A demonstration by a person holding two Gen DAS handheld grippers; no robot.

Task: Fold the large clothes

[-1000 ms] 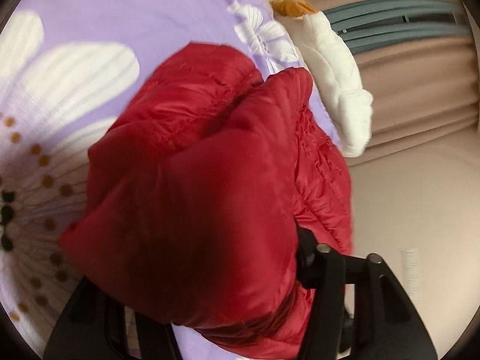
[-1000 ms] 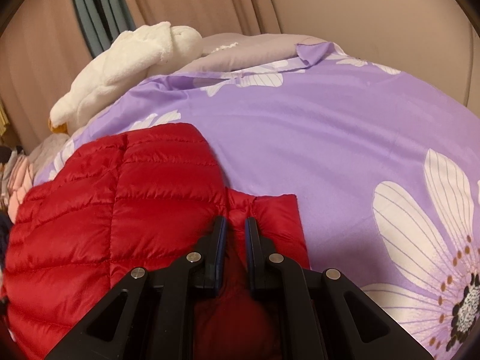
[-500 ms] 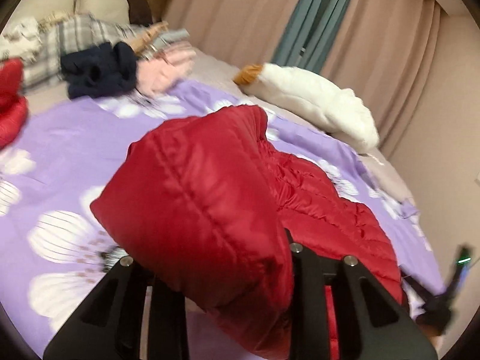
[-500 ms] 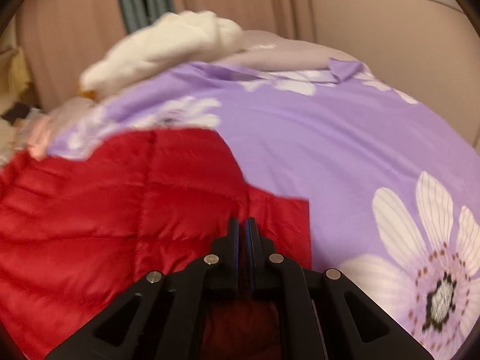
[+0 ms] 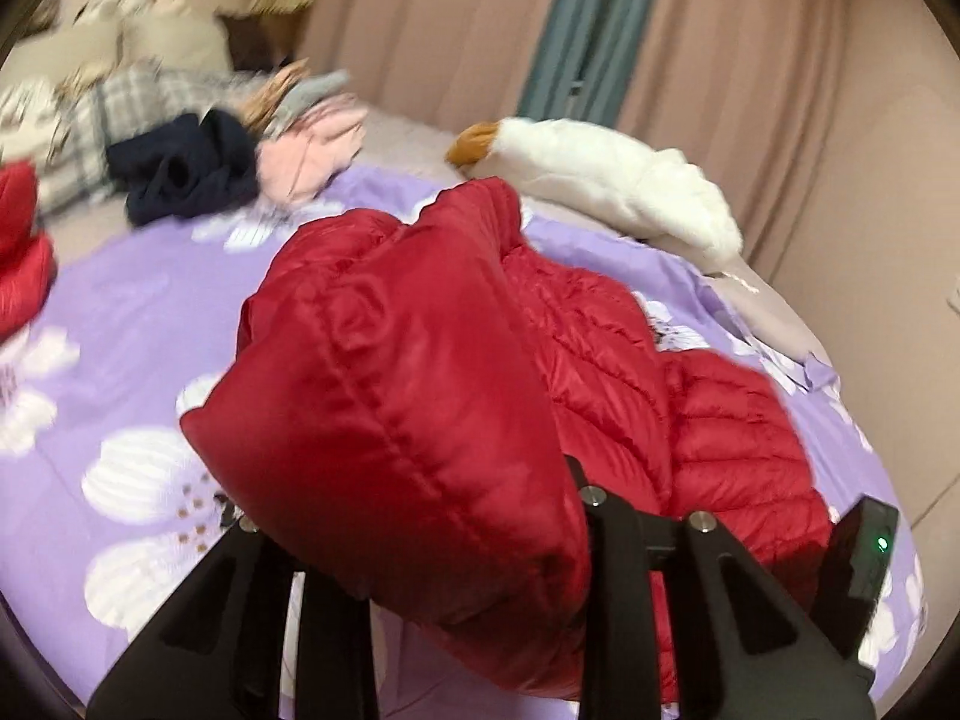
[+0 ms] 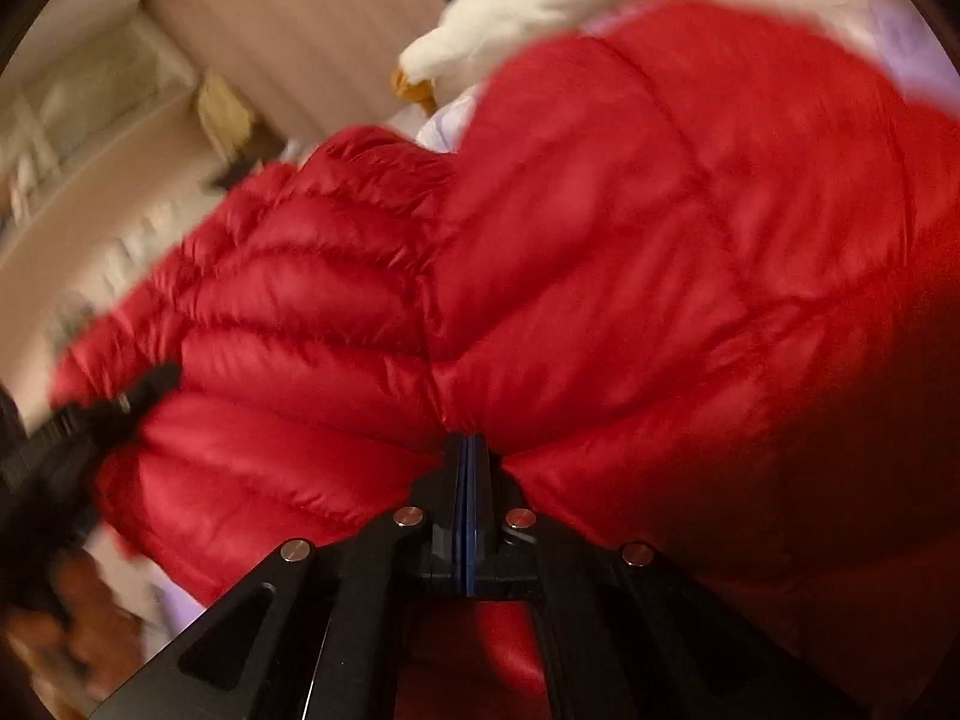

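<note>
The left gripper [image 5: 444, 540] fills the bottom of the left wrist view, its black fingers [image 5: 606, 570] closed on a thick fold of the red jacket [image 5: 408, 396] that bulges up between them and hides their tips; its jaws have just been closing, with that fold between them. The right gripper [image 6: 468, 450] sits at bottom centre of the right wrist view, its blue-edged pads [image 6: 468, 480] pressed flat together on a pinch of the same jacket [image 6: 600, 252], with the quilted fabric puckering out from the pinch point; its jaws have just been closing too, onto that fabric. In the left view the jacket runs from the held fold in the centre toward the lower right, where the rest of it lies on the purple flowered sheet [image 5: 120, 312]. A black part with a green light [image 5: 864, 552] shows at the lower right edge, beside the jacket. At the upper right lies a white plush toy [image 5: 606, 180] with an orange tip, in front of pink curtains [image 5: 432, 18]. At the upper left sits a blurred heap of clothes [image 5: 192, 162], dark blue, pink and checked, and another red garment [image 5: 18, 246] shows at the left edge. In the right view the jacket covers most of the frame, lifted and blurred, and the left gripper [image 6: 120, 408] grips its edge at the far left, with a hand [image 6: 72, 618], blurred, below it.
</note>
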